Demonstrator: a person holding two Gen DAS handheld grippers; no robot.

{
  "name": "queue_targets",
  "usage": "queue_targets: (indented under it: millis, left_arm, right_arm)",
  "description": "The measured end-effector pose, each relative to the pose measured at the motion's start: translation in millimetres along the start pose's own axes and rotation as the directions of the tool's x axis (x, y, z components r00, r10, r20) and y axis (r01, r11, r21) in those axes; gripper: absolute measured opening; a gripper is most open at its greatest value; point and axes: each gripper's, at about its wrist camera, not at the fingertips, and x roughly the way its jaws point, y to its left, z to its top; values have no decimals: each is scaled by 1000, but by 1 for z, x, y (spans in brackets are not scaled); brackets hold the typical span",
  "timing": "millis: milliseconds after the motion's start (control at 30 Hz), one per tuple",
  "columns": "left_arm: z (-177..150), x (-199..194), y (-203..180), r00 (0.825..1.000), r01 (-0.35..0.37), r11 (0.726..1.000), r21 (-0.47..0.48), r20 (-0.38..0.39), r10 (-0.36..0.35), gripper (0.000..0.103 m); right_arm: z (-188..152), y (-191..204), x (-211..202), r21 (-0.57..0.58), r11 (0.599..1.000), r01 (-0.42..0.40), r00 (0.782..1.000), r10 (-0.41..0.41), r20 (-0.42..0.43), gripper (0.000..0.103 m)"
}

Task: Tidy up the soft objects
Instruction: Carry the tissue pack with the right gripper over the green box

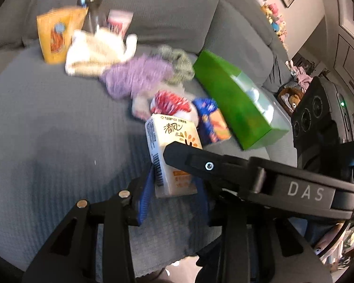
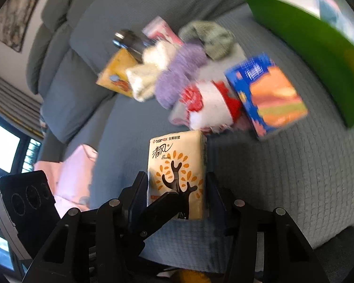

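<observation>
A cream tissue pack (image 1: 171, 146) with an orange tree print is held above the grey sofa seat by both grippers at once. My left gripper (image 1: 174, 184) is shut on it, its blue pads on either side. My right gripper (image 2: 177, 193) is shut on the same tissue pack (image 2: 177, 167), and its black finger (image 1: 200, 160) crosses the left wrist view. Behind lie a red-and-white sock (image 2: 210, 103), a purple sock (image 2: 179, 75), a cream sock (image 2: 151, 73) and a grey-green sock (image 2: 207, 37).
A green box (image 1: 238, 99) lies at the right, a blue snack box (image 2: 266, 94) beside it. An orange packet (image 1: 54, 35), a dark bottle (image 1: 92, 11) and a pink packet (image 1: 119, 22) stand against the sofa back (image 1: 129, 2). A pink cloth (image 2: 75, 172) lies at left.
</observation>
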Motion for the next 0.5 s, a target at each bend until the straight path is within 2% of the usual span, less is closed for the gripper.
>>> queue_targets:
  millis: [200,367,500]
  left_arm:
    - [24,-35,-14,991,-4,999,34,137,-1,32]
    - [56,-67,-23,965,-35,997,63,261,17,32]
    - [77,-85,-28,944,-67,994,90,327,34,32]
  right_arm:
    - [19,41,-28,-112,993,-21,996,30,79,53]
    - [50,84,-52,-221,974,-42,989,73,132,53]
    - [70,111,-65,-287,957,-39,983,88,159,53]
